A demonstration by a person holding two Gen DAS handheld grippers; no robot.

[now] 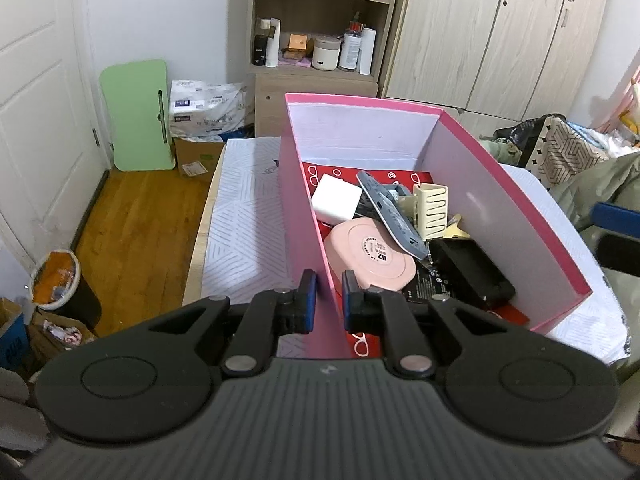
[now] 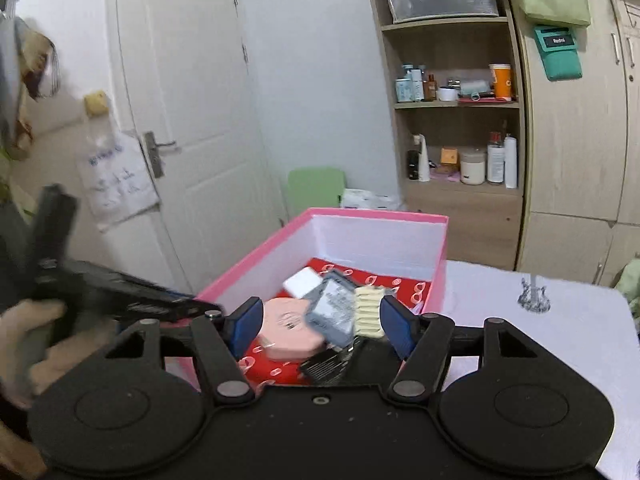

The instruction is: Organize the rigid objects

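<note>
My left gripper [image 1: 329,304] sits over the near left wall of the pink box [image 1: 304,208]. One finger is outside the wall and one is inside, with a small gap on each side, so I cannot tell if it is pinching the wall or just loose around it.

My right gripper [image 2: 322,326] is wide open and holds nothing. It hangs over the near end of the same box.

The box stands on a table with a white patterned cloth [image 1: 244,216]. Inside the box, a round pink case [image 1: 370,254] lies near me on the left. A white block [image 1: 335,198] is farther back. A gray flat gadget [image 1: 390,214] leans across the middle. A cream plastic rack [image 1: 432,210] stands on its right, touching it. A black box-shaped thing [image 1: 472,274] lies near me on the right.

Far behind the box is a wooden shelf [image 1: 320,20] with bottles and jars.
</note>
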